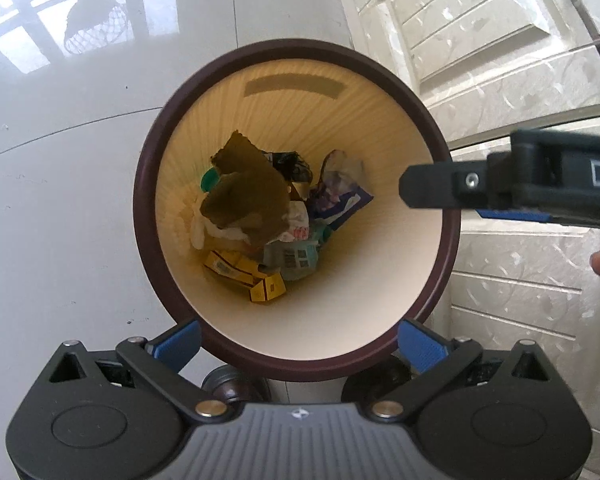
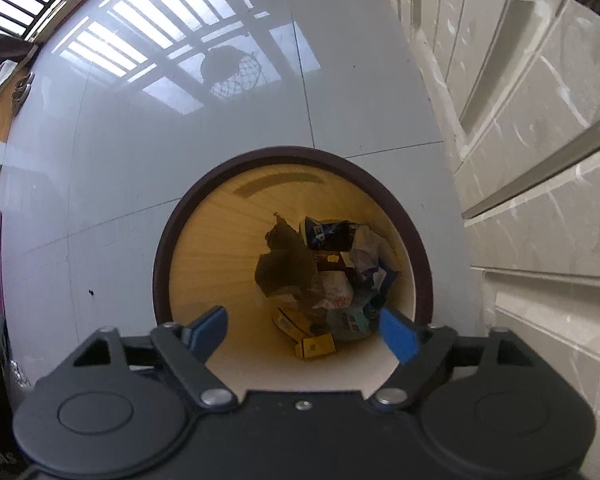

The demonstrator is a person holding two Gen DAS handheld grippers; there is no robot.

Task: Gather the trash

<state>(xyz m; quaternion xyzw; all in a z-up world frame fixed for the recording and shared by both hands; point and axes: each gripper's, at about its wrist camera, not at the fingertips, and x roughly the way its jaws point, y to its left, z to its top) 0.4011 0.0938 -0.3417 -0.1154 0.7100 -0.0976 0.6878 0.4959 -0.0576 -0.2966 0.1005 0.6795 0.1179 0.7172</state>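
Above the round waste bin (image 1: 440,136) on the pale tiled floor (image 1: 80,200), you held both grippers pointed steeply down, the left gripper (image 1: 298,338) with jaws wide apart and empty. Your right gripper (image 2: 304,330) likewise stood with jaws apart, nothing between its blue pads. The trash lay at the bin's bottom: crumpled brown paper (image 1: 246,192), yellow cartons (image 1: 244,274) and plastic wrappers (image 1: 340,192).

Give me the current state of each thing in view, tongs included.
Left tongs: open, empty, above the bin's near rim.
Right tongs: open, empty, over the bin mouth.
Trash bin: upright, no lid, partly filled.
Brown crumpled paper: lying on top of the pile.
Yellow boxes: lying at the bottom.
Cabinet door: closed.
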